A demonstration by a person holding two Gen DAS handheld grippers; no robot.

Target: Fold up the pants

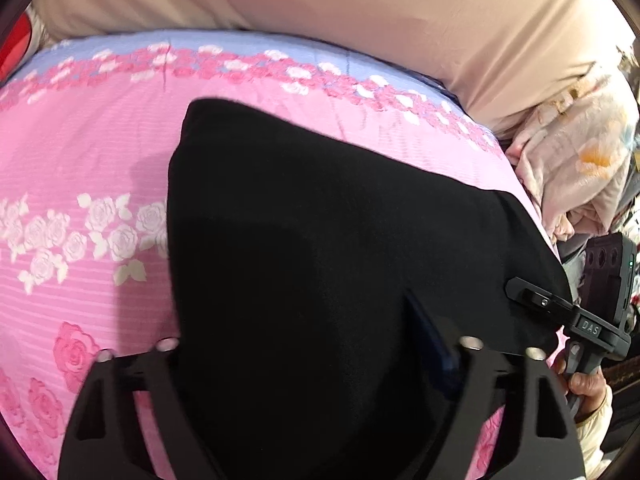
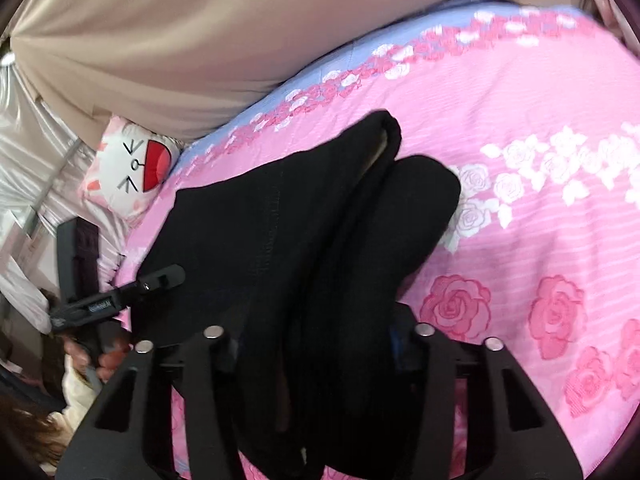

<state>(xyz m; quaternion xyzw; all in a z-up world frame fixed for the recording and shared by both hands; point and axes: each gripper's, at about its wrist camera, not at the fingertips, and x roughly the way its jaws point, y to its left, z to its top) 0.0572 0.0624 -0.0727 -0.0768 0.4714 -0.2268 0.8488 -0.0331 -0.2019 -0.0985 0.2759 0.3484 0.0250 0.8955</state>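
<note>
Black pants [image 1: 320,240] lie on a pink rose-print bedsheet [image 1: 80,160], bunched in thick folds; in the right wrist view one fold end stands up and shows a pale inner lining.

Left gripper [image 1: 304,344]: cloth runs between its fingers and drapes over them. The tips are buried under the black fabric, and only one blue-lined finger [image 1: 430,330] shows on the right side. It appears clenched on the pants. From the right wrist view the same tool shows as a narrow closed tip [image 2: 160,278] resting at the near-left edge of the garment, with the person's hand [image 2: 102,360] on its handle, partly cut off by the right tool's frame.

Right gripper [image 2: 320,344]: a thick wad of pants fills the space between its fingers and hides both tips; it is clamped on that wad. In the left wrist view its slim tip [image 1: 536,300] bites the right edge of the garment.

Seams and waistband cannot be made out, since the black cloth reads as one dark mass.

A beige padded headboard [image 1: 360,20] runs behind the bed. A cat-face pillow [image 2: 128,172] sits at the sheet's far-left corner, and crumpled pale bedding [image 1: 576,168] lies off the right edge
</note>
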